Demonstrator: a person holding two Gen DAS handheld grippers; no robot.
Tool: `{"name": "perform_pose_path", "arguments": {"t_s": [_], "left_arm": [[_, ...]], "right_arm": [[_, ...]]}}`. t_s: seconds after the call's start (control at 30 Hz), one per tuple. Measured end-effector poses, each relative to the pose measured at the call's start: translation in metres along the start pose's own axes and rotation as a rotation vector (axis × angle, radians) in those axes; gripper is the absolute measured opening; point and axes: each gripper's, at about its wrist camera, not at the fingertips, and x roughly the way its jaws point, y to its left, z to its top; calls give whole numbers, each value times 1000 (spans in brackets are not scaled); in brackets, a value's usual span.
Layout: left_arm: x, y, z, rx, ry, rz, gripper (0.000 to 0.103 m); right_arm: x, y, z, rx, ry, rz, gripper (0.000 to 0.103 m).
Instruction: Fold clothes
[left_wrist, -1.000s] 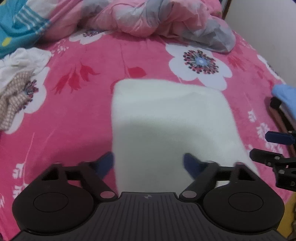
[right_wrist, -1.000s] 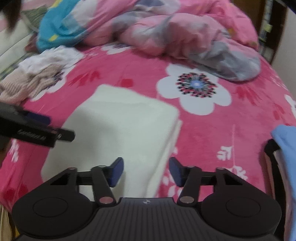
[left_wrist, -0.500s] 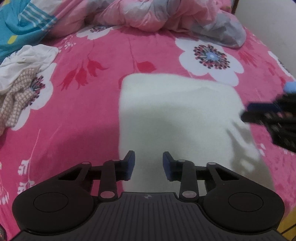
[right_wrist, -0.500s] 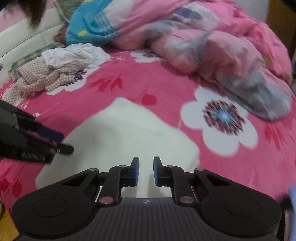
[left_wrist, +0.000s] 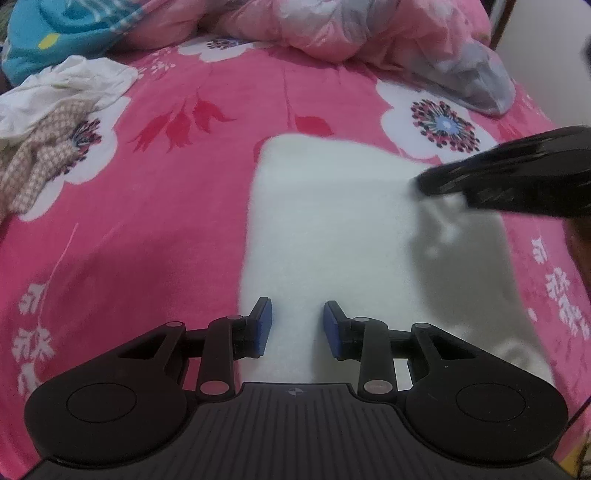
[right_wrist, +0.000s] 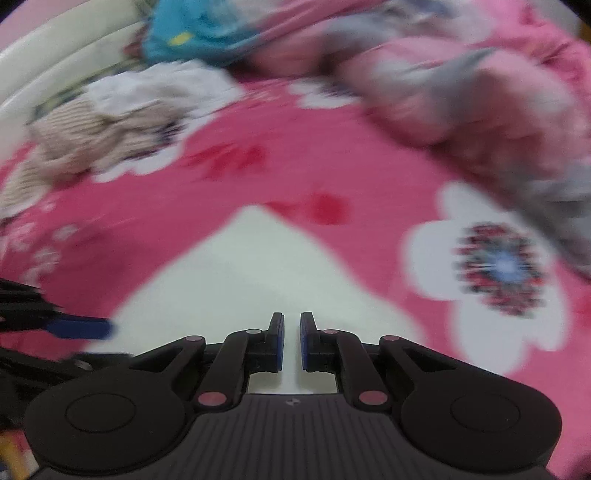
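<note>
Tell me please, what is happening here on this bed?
A person with a gripper in each hand is folding laundry on a pink flowered bedspread. A white folded cloth lies flat in the middle. The left gripper hovers at its near edge, jaws partly open, gripping nothing. The right gripper, jaws just closing to nearly shut, is over the cloth too. A pile of unfolded clothes waits at the far left.
</note>
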Motion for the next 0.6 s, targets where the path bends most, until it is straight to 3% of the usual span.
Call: {"name": "perform_pose_path", "arguments": {"t_s": [0.1,0.2,0.27,0.4,0.5,0.6], "left_arm": [[-1,0,-3,-1,-11,-1,33],[-1,2,-5,-5,-19,-8,33],[-1,3,-6,-12,-22,-14,33],[-2,5,-8,-24,-34,-21,33],[-3,6,-10,-29,-46,-22,34],[-4,9,-11,-27,-55,-31,35]], "right_arm": [[30,-2,3,2,28,-64,8],[34,-22,17,88,11,-127,8],[28,-20,25,82,-21,-93,8],[41,5,37,21,-23,80,9],[76,14,46,45,-19,87,8],[88,-2,56,164,-68,74,6]]}}
